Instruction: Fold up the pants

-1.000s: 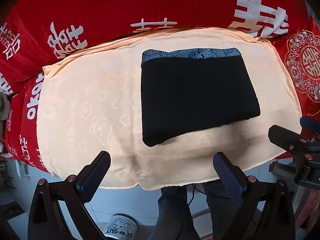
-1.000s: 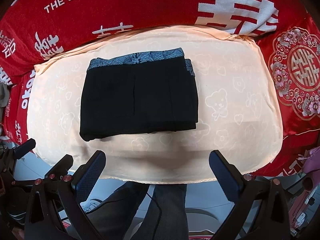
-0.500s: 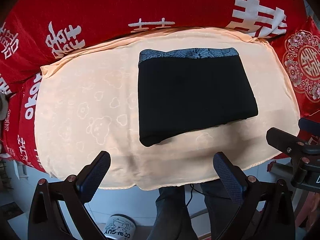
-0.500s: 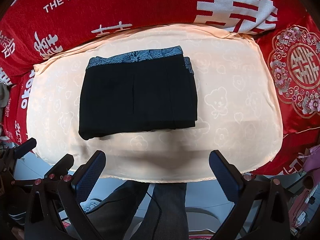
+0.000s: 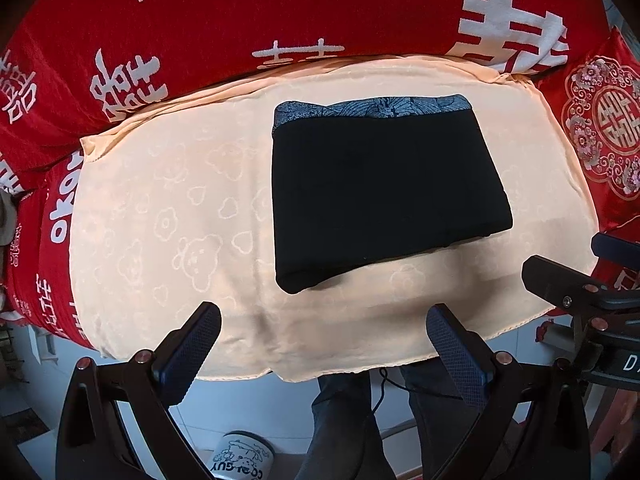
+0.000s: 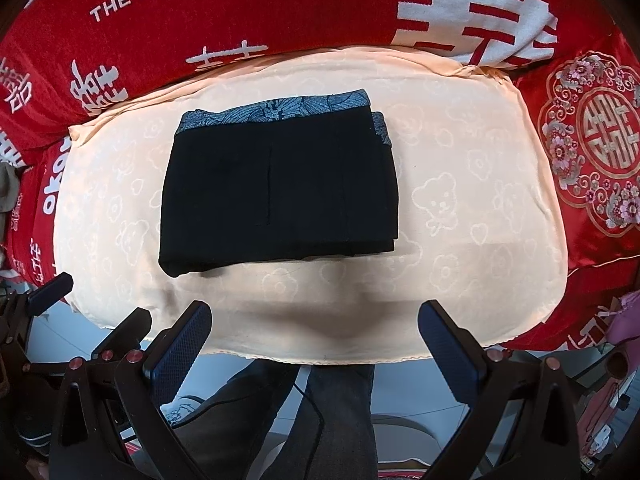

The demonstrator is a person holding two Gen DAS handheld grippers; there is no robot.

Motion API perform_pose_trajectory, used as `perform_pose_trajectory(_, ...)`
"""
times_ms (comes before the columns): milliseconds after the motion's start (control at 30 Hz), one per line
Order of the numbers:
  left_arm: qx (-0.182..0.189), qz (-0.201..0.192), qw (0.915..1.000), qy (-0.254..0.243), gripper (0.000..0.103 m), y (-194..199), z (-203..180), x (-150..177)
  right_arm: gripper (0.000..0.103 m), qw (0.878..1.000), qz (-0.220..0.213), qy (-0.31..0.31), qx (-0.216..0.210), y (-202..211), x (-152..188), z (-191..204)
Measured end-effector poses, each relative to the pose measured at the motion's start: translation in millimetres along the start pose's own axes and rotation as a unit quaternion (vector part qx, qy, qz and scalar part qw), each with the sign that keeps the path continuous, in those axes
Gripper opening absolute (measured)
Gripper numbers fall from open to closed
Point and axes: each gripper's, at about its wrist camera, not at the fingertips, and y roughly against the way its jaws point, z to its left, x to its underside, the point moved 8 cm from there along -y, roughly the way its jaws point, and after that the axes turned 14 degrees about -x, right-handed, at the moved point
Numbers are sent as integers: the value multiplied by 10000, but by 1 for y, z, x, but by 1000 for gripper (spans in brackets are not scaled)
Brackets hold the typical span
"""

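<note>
The black pants (image 5: 384, 196) lie folded into a compact rectangle on the peach cloth (image 5: 168, 216), with a blue patterned waistband along the far edge. They also show in the right wrist view (image 6: 276, 196). My left gripper (image 5: 324, 344) is open and empty, held back off the near edge of the cloth. My right gripper (image 6: 316, 344) is open and empty, also off the near edge. Neither touches the pants.
The peach cloth (image 6: 480, 208) covers a cushion set on a red blanket with white lettering (image 5: 280, 12). A red embroidered pillow (image 6: 592, 148) lies at the right. The person's legs (image 6: 320, 420) and a printed bucket (image 5: 240, 460) are below the near edge.
Both grippers have drawn back slightly toward the near edge; the pants appear a little farther away. The pants have not moved.
</note>
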Motion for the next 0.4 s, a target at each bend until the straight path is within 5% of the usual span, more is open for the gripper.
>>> perform_pose_trajectory(400, 97, -91, 9999, -8, 103, 3, -3, -5, 103, 10000, 23, -42, 2, -3, 1, -2)
